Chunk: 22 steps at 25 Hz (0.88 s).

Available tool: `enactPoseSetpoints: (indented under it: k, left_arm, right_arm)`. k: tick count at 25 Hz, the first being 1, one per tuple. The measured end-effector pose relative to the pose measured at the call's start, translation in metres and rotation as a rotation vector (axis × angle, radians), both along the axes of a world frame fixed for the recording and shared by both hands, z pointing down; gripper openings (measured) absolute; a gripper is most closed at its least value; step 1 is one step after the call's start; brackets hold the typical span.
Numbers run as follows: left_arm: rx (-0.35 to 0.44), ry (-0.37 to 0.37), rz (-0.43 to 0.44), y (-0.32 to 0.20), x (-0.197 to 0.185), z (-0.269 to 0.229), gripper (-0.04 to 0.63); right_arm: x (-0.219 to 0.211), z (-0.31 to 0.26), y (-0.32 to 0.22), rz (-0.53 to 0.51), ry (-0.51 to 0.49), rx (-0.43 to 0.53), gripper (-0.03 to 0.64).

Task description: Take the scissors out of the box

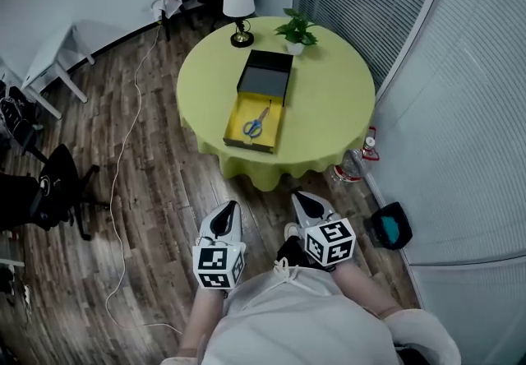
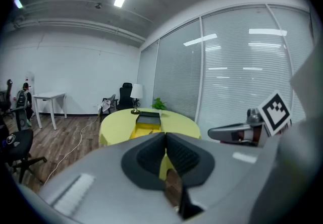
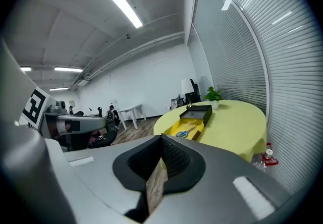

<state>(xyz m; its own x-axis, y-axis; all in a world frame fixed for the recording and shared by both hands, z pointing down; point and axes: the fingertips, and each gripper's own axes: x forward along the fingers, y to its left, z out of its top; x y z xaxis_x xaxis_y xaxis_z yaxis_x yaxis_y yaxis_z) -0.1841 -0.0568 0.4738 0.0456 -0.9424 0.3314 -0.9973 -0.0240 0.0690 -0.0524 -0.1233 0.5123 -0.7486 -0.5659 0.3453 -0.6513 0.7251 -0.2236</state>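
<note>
- The scissors (image 1: pixel 257 122), with blue handles, lie inside the pulled-out yellow tray of the box (image 1: pixel 265 76), at the tray's middle.
- The box is black; its yellow tray sticks out from the side nearer the person, and nothing else can be made out in it.
- The box sits near the middle of a round counter (image 1: pixel 329 104) covered with a yellow-green cloth.
- Behind the box, at the counter's far edge, stand a white-shaded lamp (image 1: pixel 238 3) and a small potted plant (image 1: pixel 296 30).
- To the right of the box, on the floor by the counter's edge, stand some bottles (image 1: pixel 355 162); a dark bag (image 1: pixel 389 225) lies further toward the person.
- To the left of the box, a white cable (image 1: pixel 123 159) runs across the wooden floor.
- The left gripper (image 1: pixel 228 211) and right gripper (image 1: pixel 305 200) are well short of the box, over the floor, both pointing toward it.
- The left fingers (image 2: pixel 151 156) are pressed together with nothing between them; the right fingers (image 3: pixel 175 160) likewise meet at their tips, pinching nothing.
</note>
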Motion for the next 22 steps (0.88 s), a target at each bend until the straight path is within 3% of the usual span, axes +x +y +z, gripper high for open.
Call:
enactPoseSetpoints:
  k: [9, 15, 22]
  left_arm:
    - [-0.022, 0.010, -0.064, -0.164, 0.004, 0.007, 0.006]
    - [-0.059, 0.033, -0.046, -0.217, 0.000, 0.022, 0.006]
    - [-0.149, -0.022, 0.002, -0.267, -0.026, 0.063, 0.006]
  right_arm:
    - [-0.001, -0.019, -0.167, -0.091, -0.008, 0.058, 0.000]
    - [-0.009, -0.014, -0.216, -0.128, 0.008, 0.065, 0.000]
    - [-0.027, 0.005, -0.255, -0.073, 0.020, 0.026, 0.000]
